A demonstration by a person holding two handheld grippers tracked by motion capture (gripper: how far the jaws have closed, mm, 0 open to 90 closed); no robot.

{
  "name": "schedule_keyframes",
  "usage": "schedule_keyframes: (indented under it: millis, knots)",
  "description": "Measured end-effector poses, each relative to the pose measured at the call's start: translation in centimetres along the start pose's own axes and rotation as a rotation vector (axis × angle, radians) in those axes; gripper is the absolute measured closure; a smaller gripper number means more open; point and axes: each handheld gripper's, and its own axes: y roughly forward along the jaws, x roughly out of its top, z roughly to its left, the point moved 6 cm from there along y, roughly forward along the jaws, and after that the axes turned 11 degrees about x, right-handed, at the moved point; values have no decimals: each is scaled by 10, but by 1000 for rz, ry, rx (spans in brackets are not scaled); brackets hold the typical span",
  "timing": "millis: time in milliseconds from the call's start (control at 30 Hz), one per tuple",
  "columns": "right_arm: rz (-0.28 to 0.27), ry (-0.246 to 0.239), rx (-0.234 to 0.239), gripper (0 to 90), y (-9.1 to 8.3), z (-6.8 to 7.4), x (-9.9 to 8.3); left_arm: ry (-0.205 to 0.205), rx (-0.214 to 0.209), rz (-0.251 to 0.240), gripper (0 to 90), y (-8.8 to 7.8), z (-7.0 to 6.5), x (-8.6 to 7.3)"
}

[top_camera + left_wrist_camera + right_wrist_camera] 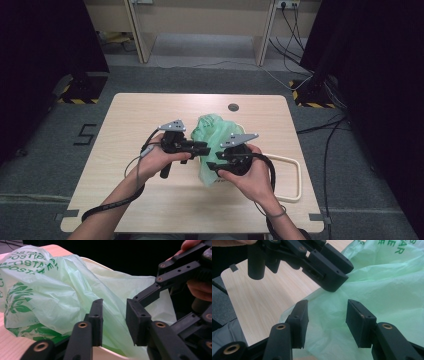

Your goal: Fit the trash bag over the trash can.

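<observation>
A pale green plastic bag (216, 131) with darker green print lies crumpled at the middle of the wooden table (150, 110). My left gripper (204, 148) points right at the bag's near left side. In the left gripper view its jaws (114, 320) stand apart, with bag film (62, 290) in and behind the gap and no pad pressing on it. My right gripper (212, 167) points left at the bag's near edge. Its jaws (327, 322) are wide apart over the film (387, 290). The left gripper's fingertips (334, 277) hover just beyond them.
A cream rounded frame (298, 175) lies on the table to the right of the bag, and its rim (95, 262) runs behind the film. A round cable hole (233, 107) sits near the far edge. Cables trail from both grippers toward the near table edge.
</observation>
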Motion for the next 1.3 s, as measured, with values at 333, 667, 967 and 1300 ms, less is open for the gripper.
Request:
schedule_keyframes:
  millis: [333,667,967,1300]
  knots:
    - [-14,28,13,539,6,-2,1,-36,-23,-3,800,0,1,0]
    - [-8,47,22,659,10,-3,1,-48,-32,-1,895,0,0,-1]
    - [-12,78,31,900,9,-5,1,-43,-30,-13,897,-3,0,1]
    - [-2,90,5,900,1,-9,-2,-46,-14,-20,898,-8,5,0]
